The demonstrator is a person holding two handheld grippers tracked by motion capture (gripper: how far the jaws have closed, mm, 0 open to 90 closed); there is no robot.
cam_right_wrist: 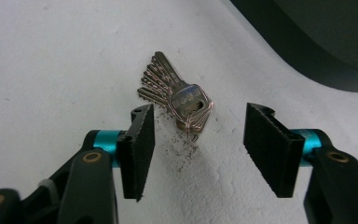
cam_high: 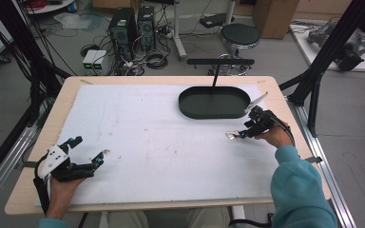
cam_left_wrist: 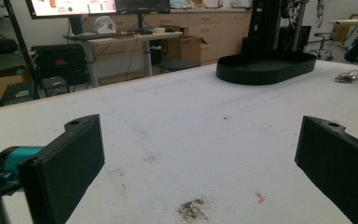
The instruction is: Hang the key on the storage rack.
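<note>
A bunch of silver keys [cam_high: 231, 135] on a ring lies flat on the white mat, right of centre and just in front of the black oval tray [cam_high: 185, 107]. My right gripper [cam_high: 240, 135] reaches down to it from the right. In the right gripper view the keys [cam_right_wrist: 186, 100] lie fanned out, their heads and ring between the two black pads [cam_right_wrist: 137, 144]. Neither pad presses on them, and bare mat shows on both sides. My left gripper [cam_high: 89, 148] rests at the mat's near left corner, open, and nothing lies between its jaws [cam_left_wrist: 200, 128]. The left gripper view has the keys [cam_left_wrist: 346, 76] far off at the right.
The black tray [cam_left_wrist: 261, 74] stands at the back right of the white mat [cam_high: 147, 137] with a T-shaped black stand [cam_high: 218, 62] behind it. Its dark wall [cam_right_wrist: 307, 51] lies close beyond the keys. Dark smudges mark the mat. Table edges run close on both sides.
</note>
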